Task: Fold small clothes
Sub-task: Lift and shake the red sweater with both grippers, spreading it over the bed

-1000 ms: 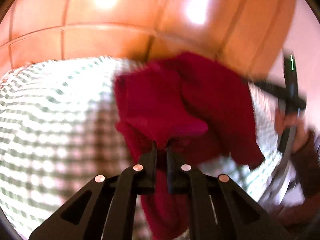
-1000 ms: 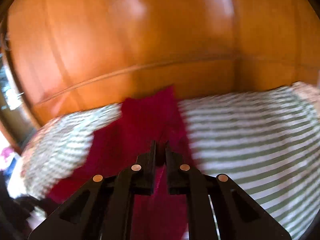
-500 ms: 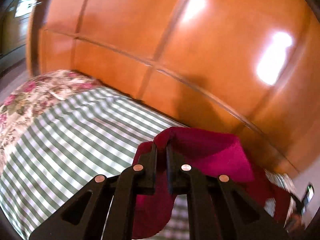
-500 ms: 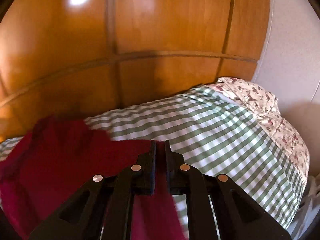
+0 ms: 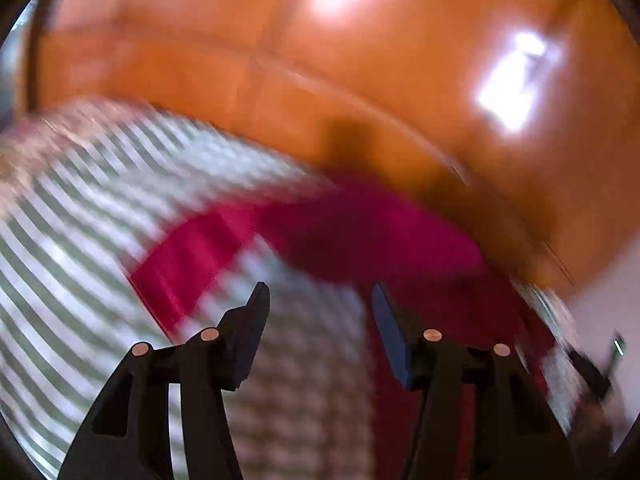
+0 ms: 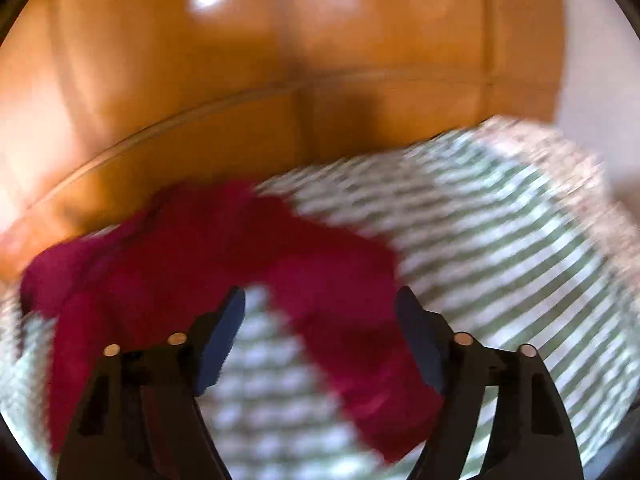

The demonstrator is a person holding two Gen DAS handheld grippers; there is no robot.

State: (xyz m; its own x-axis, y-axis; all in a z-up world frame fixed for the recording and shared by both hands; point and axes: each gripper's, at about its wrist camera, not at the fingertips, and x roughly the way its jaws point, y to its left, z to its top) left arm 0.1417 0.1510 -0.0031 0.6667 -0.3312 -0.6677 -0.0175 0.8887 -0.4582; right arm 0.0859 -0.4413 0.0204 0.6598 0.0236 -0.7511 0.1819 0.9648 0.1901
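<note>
— Looking down my left gripper (image 5: 318,296), I see its fingers (image 5: 248,328) spread wide with nothing between them but the green-and-white striped bedsheet (image 5: 72,216).

— And the garment?

— The red garment (image 5: 360,236) lies on the bed just beyond the fingertips. One strip of it runs down to the left, the bulk sits ahead and to the right, and more red trails down past my right-hand finger. The picture is blurred, so I cannot tell its exact folds or what kind of clothing it is.

— What's behind it?

— An orange wooden panelled wall (image 5: 360,60), with bright reflections on it.

— Now your right side?

— My right gripper (image 6: 320,300) is also wide open and holding nothing; striped sheet shows in the gap. The red cloth spreads from far left, across in front of the fingertips, and down under the right finger (image 6: 420,336). Further right the bedsheet is bare, with a floral patterned fabric (image 6: 592,184) at its far edge.
</note>
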